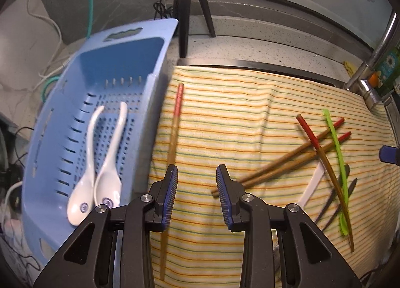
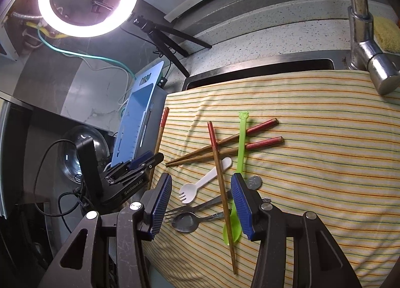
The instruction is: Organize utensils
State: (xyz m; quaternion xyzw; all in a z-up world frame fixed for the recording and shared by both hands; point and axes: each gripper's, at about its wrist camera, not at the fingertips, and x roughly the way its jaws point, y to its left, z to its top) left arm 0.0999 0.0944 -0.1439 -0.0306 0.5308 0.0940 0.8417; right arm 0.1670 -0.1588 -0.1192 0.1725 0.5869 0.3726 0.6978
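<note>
Left gripper [image 1: 197,175]: jaws apart with a moderate gap, nothing between the pads. It hangs over the striped cloth [image 1: 237,112] near the cloth's left edge. A lone red-topped chopstick [image 1: 172,137] lies lengthwise along that left edge and passes just beside or under the left finger; contact cannot be told.

Right gripper [image 2: 201,188]: jaws wider apart, gripping nothing. It hovers above the utensil pile on the middle of the cloth. Between the fingers, lower down on the cloth, lie a single chopstick [image 2: 221,175], a white plastic spork [image 2: 200,185], a metal fork [image 2: 197,206] and a metal spoon [image 2: 186,221]. A green plastic spoon [image 2: 240,153] runs under the tip of the right-side finger. Whether the pads touch any of these cannot be told; they appear to be above them.

Two more chopsticks [image 2: 225,145] lie side by side across the pile, red ends toward the cloth's right side, under the single chopstick and the green spoon.

Blue slotted basket [image 1: 62,137] sits off the cloth's left edge, just beside it. Two white ceramic spoons [image 1: 100,163] lie inside on its floor, side by side, bowls toward the near end.

A metal tap [image 2: 370,57] stands at the cloth's far right corner.
</note>
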